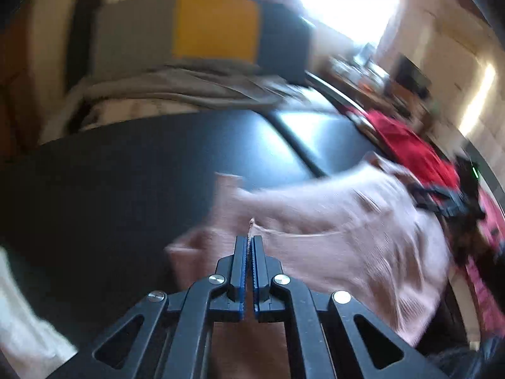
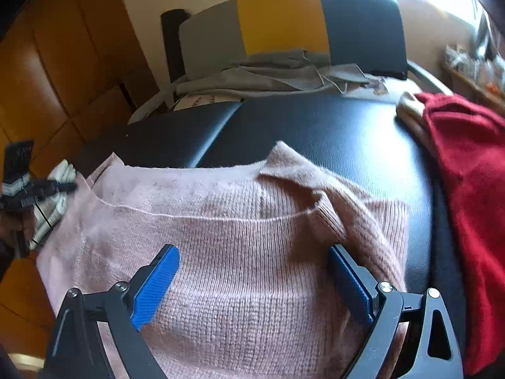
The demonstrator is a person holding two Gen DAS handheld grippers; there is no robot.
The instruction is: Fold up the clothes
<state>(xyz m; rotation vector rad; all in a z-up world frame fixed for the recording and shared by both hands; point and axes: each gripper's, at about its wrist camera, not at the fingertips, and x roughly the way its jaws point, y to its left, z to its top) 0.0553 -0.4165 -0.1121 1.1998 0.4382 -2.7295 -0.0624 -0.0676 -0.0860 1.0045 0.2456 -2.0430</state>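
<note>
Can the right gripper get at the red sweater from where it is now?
Probably yes. The right gripper is open over the pink sweater, holding nothing, and the red sweater lies uncovered just to its right.

Likely home bedroom: wooden wardrobe [image 2: 47, 72], cushions [image 2: 284, 15], clothes.

Pink sweater [image 2: 252, 252]: ribbed knit, fuzzy. Black tabletop [image 2: 331, 132]: glossy leatherette. Red garment [image 2: 467, 173]: fuzzy knit.
</note>
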